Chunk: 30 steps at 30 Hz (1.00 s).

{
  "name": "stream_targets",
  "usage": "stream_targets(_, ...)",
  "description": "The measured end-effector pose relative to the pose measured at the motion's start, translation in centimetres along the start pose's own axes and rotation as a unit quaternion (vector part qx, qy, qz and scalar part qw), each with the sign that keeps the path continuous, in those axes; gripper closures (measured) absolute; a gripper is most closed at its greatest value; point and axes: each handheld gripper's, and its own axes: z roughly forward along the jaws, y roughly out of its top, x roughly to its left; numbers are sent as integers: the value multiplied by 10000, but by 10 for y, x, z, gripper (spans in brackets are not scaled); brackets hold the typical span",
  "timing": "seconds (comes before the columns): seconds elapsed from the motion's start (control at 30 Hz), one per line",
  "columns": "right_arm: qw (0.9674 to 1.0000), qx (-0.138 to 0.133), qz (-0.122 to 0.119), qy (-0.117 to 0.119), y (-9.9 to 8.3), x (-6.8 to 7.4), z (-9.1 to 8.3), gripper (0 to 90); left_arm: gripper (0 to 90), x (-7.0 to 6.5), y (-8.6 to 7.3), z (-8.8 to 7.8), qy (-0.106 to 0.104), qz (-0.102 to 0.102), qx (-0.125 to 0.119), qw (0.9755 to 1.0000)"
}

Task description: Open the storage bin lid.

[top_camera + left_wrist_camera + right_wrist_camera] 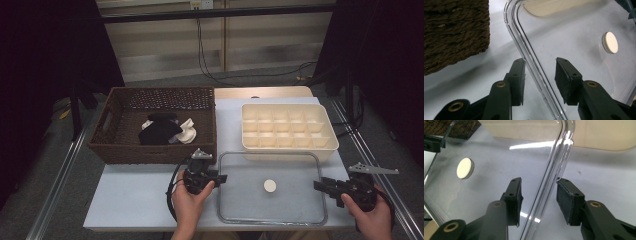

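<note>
Clear lid [295, 200] rim between claw [540, 80] pads

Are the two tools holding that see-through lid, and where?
Nothing is held. Each tool, left and right, straddles a side rim of the clear lid, pads apart from it.

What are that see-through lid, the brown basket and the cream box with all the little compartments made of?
The lid looks like clear, glossy hard plastic: the table shows through it and its rim catches bright highlights. The basket seems to be dark brown woven wicker or rope, rough and matte, with visible twisted strands. The compartment box appears to be smooth cream moulded plastic with a slight sheen.
</note>
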Motion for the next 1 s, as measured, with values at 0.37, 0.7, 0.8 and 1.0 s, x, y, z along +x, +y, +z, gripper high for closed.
stream_targets(0.37,9997,-43,-86,-234,-2,-8,9,575,599,4,-2,7,339,192,8,9992)
stream_targets(0.7,9983,-303,-382,-310,1,-7,5,392,283,5,0,3,424,477,-113,9979)
stream_targets(0.8,9981,-285,-483,-237,1,-5,6,321,229,5,1,0,395,581,-110,9975)
stream_targets(1.0,9972,-256,-690,-134,3,0,9,251,132,5,-1,-2,359,738,-116,9966)
